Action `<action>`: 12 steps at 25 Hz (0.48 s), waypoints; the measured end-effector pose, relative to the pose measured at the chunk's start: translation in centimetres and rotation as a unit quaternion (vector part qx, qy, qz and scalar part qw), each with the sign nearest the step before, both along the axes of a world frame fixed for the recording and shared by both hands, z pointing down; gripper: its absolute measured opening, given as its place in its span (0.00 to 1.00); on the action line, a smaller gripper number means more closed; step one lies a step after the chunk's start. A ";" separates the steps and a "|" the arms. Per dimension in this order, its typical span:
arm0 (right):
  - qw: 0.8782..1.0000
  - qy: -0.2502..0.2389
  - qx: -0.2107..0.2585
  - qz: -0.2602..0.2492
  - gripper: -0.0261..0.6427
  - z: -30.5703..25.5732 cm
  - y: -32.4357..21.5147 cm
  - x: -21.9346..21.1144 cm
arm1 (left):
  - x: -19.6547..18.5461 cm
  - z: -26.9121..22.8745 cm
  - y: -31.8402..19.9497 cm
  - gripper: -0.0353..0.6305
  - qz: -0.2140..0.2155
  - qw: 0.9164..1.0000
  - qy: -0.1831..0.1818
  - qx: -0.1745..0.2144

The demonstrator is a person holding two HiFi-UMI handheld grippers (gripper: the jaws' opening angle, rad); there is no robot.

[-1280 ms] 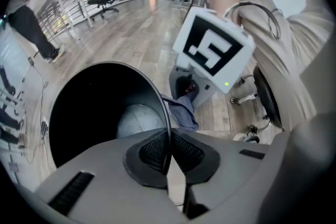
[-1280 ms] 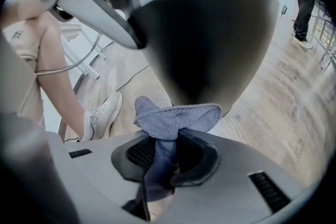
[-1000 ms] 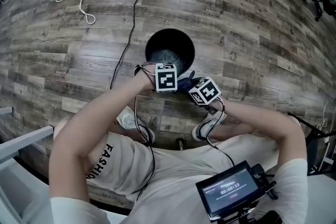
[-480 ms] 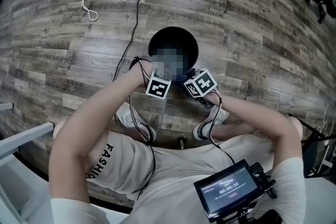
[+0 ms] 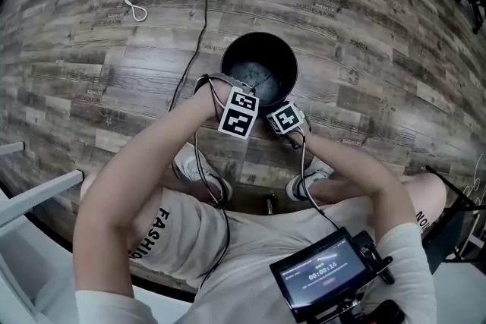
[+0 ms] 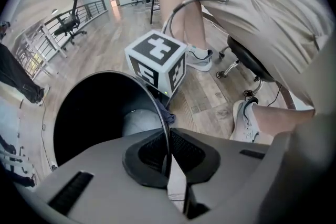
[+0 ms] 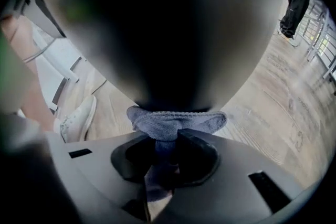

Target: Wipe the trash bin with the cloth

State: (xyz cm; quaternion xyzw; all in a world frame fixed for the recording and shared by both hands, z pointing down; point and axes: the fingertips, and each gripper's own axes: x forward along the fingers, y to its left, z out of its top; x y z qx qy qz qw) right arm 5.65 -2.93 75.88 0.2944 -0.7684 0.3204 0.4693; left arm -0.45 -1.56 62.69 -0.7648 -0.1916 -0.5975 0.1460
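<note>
A: Status?
B: Wipe is just starting, I'd say. Left gripper (image 6: 168, 162) has just clamped shut with the trash bin (image 6: 89, 113) rim pinched between its pads, bracing it. Right gripper (image 7: 167, 152) is closed on the blue-grey cloth (image 7: 173, 122), wadded just ahead of its tips against the bin's outer wall.
A: Next?
B: Probably drag the cloth round the wall under pressure.
A: Pose?
B: Left forearm (image 5: 163, 144) and right forearm (image 5: 349, 163) converge; both grippers point steeply down.

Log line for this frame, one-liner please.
step: wipe | left gripper: jaws just closed on trash bin rim | right gripper: jaws shut on cloth | cloth: against bin's outer wall
</note>
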 end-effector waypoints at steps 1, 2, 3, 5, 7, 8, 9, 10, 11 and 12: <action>1.000 0.010 0.008 -0.003 0.15 1.3 -0.2 0.4 | 0.0 0.0 0.0 0.09 0.001 1.000 0.000 -0.001; 0.999 0.024 0.018 -0.011 0.15 2.5 -0.4 0.8 | 0.0 0.0 0.0 0.09 0.001 1.000 0.000 -0.002; 0.999 0.038 0.027 -0.020 0.15 3.6 -0.5 1.1 | 0.0 0.0 0.0 0.09 0.001 1.000 0.000 -0.002; 0.998 0.045 0.033 -0.022 0.15 5.2 -0.5 1.3 | -0.1 0.0 0.0 0.09 0.001 1.000 0.000 -0.004; 0.999 0.030 0.034 -0.003 0.15 6.0 -0.6 1.2 | -0.1 0.0 -0.1 0.09 0.001 1.000 0.001 -0.002; 0.999 0.025 0.035 0.005 0.15 6.2 -0.6 1.2 | -0.1 0.0 -0.1 0.09 0.001 1.000 0.001 0.000; 0.999 0.024 0.034 0.006 0.15 6.3 -0.5 1.2 | -0.1 0.0 -0.1 0.09 -0.001 1.000 0.000 0.002; 0.999 0.027 0.032 0.003 0.15 6.2 -0.4 1.2 | -0.1 0.1 -0.1 0.09 -0.004 1.000 -0.001 0.002; 0.999 0.029 0.028 -0.002 0.15 5.9 -0.2 1.3 | 0.0 0.1 -0.1 0.09 -0.009 1.000 -0.003 0.000; 0.999 0.029 0.023 -0.007 0.15 5.3 -0.1 1.2 | 0.0 0.2 -0.1 0.09 -0.017 1.000 -0.006 -0.003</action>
